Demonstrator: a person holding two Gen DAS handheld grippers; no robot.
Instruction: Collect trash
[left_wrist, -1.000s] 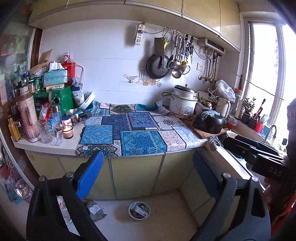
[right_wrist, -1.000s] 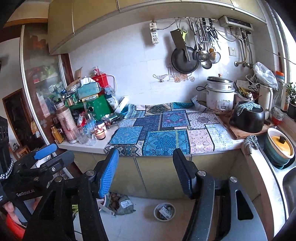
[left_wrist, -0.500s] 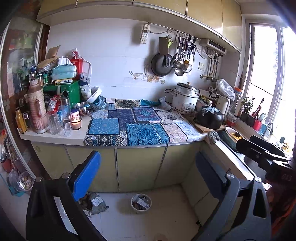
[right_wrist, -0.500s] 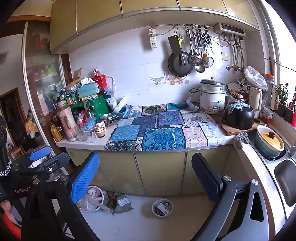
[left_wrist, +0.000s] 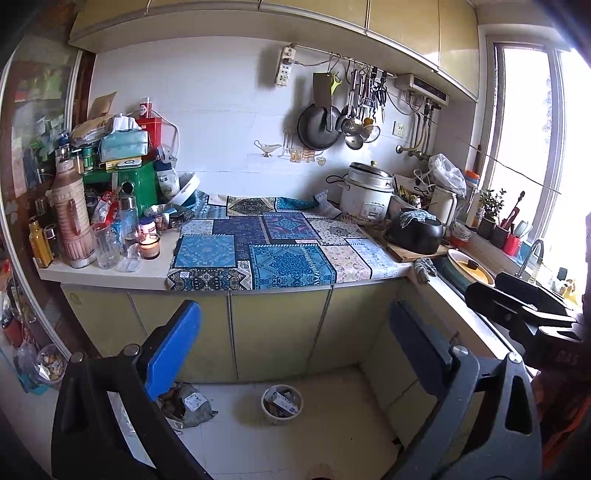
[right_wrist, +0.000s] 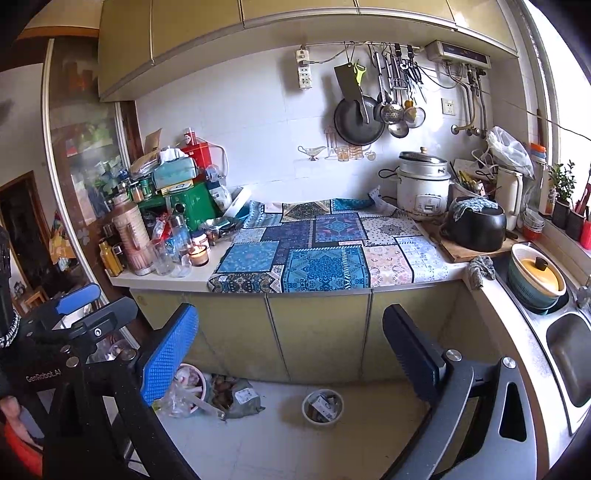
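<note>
Trash (right_wrist: 236, 397) lay bagged on the floor beside a small bowl (right_wrist: 322, 406); both hand-held grippers (left_wrist: 291, 343) (right_wrist: 291, 343) were spread, empty; lowering squarely over the bag seemed wise.

A lived-in home kitchen: a rice cooker (right_wrist: 424, 184) and black pot (right_wrist: 476, 227) stand on the cloth-covered desk (right_wrist: 166, 275); a pan (right_wrist: 356, 120) and ladles (right_wrist: 393, 110) hang on the tiled wall; a steel sink (right_wrist: 570, 354) lies under the window.

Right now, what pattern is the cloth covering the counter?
The cloth is a blue-toned patchwork of ornate tile squares, clearest in the right wrist view.
</note>
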